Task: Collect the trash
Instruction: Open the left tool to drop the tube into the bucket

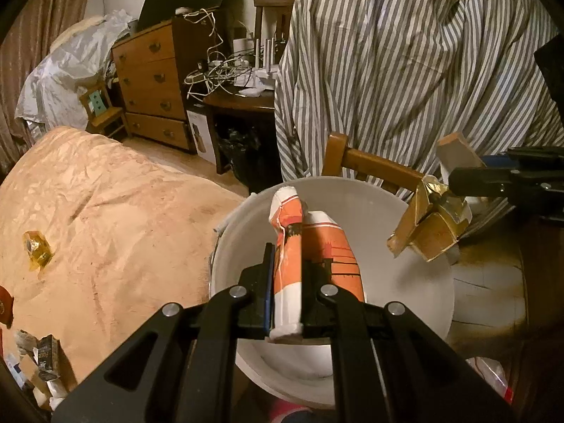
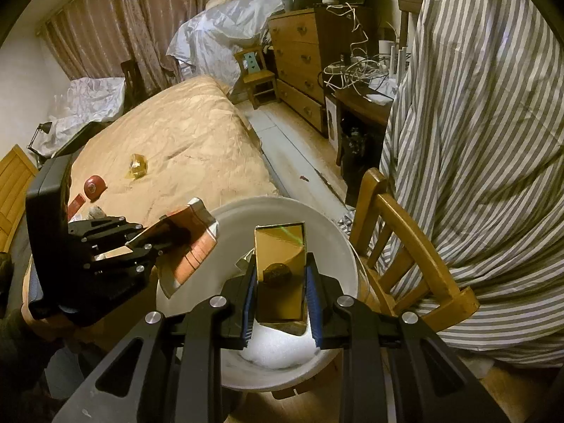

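Trash is held over the white bucket point(image 1: 405, 211). An orange-and-white crumpled carton point(image 1: 289, 264), its long axis running away along the fingers, is clamped by the left gripper point(image 1: 287, 282). A shiny gold box point(image 2: 280, 271), upright and pointing forward, is pinched by the right gripper point(image 2: 280, 303).

Support: bed with tan crumpled cover point(image 2: 183, 134) | On cover: yellow crumpled wrapper point(image 2: 136, 166), mid-bed; red round object point(image 2: 94, 186) near it, toward the edge; small litter pile point(image 1: 38, 363) at the near edge | Floor: light wood boards point(image 2: 299, 155) | On floor: white bucket point(image 2: 338, 246) just beside the bed; wooden chair point(image 2: 405, 246) beside the bucket
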`<state>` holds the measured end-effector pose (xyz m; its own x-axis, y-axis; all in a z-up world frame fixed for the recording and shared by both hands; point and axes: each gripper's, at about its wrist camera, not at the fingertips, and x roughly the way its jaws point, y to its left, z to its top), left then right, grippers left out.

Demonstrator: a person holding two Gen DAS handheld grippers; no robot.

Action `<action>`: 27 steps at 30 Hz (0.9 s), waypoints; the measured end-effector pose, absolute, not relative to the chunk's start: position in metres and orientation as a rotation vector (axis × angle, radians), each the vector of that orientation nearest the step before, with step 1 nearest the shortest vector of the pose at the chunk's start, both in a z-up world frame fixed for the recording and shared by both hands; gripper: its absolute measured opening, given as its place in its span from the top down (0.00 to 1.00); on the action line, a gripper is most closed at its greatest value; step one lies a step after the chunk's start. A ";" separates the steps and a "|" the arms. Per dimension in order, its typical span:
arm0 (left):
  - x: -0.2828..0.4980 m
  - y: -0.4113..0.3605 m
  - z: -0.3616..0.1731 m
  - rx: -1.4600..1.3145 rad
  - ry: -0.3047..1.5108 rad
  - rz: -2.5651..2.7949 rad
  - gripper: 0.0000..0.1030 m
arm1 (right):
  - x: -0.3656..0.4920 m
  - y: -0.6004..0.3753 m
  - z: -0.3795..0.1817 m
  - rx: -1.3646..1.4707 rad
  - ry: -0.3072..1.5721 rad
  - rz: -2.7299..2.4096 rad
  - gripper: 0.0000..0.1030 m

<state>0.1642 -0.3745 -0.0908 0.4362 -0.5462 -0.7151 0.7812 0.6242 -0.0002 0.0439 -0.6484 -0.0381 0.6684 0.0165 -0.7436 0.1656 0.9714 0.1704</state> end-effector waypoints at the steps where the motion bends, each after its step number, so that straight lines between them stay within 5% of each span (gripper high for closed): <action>1: 0.164 -0.375 -0.091 0.356 0.741 -0.849 0.91 | 0.044 -0.649 -0.039 0.234 0.836 -0.085 0.75; 7: 0.164 -0.377 -0.092 0.349 0.742 -0.852 0.90 | 0.045 -0.647 -0.041 0.233 0.838 -0.086 0.74; 8: 0.165 -0.378 -0.092 0.347 0.744 -0.853 0.75 | 0.047 -0.647 -0.043 0.237 0.838 -0.085 0.74; 9: 0.166 -0.377 -0.093 0.341 0.744 -0.852 0.45 | 0.048 -0.647 -0.045 0.242 0.839 -0.084 0.70; 11: 0.168 -0.371 -0.093 0.328 0.727 -0.830 0.27 | 0.049 -0.649 -0.046 0.267 0.829 -0.080 0.53; 27: 0.170 -0.328 -0.096 0.290 0.740 -0.777 0.27 | 0.046 -0.627 -0.048 0.266 0.753 -0.010 0.49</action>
<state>0.1702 -0.3277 -0.0958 0.4808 -0.5302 -0.6984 0.7235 0.6898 -0.0257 0.0458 -0.6269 -0.0484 0.7312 0.0859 -0.6768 0.1042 0.9664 0.2351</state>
